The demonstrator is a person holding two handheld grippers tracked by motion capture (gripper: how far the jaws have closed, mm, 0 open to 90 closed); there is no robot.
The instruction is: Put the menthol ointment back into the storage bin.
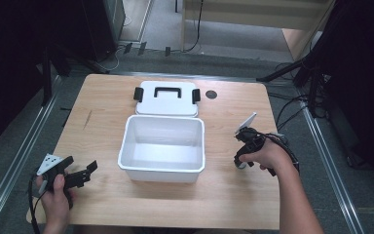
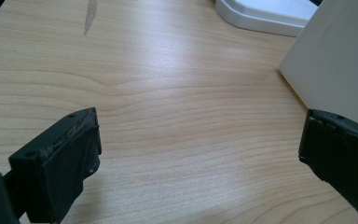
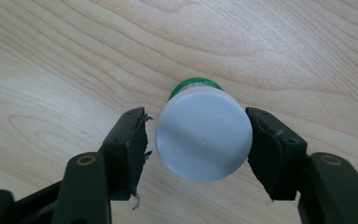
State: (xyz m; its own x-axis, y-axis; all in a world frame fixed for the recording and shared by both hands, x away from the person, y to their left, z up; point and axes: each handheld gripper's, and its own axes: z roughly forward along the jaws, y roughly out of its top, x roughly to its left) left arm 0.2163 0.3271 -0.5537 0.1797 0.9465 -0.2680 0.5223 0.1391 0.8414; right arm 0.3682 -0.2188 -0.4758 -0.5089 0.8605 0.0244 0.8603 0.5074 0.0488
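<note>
A small bottle [image 3: 204, 140] with a white cap and a green body stands upright on the wooden table, right of the white box. My right gripper [image 3: 198, 135] points down over it with one jaw on each side of the cap. The right pad sits at the cap's edge, and a thin strip of wood shows between the left pad and the cap. In the high view that gripper [image 1: 241, 162] is at the table's right, with the bottle [image 1: 242, 165] just under the hand. My left gripper [image 1: 88, 171] rests at the front left, open, with nothing between its jaws [image 2: 200, 144].
An open white box [image 1: 161, 170] stands mid-table, its wall [image 2: 335, 70] close to the left gripper's right jaw. Its lid [image 1: 167, 105] with a black handle lies flat behind it. A small dark disc [image 1: 211, 94] lies at the back right. Bare wood surrounds both hands.
</note>
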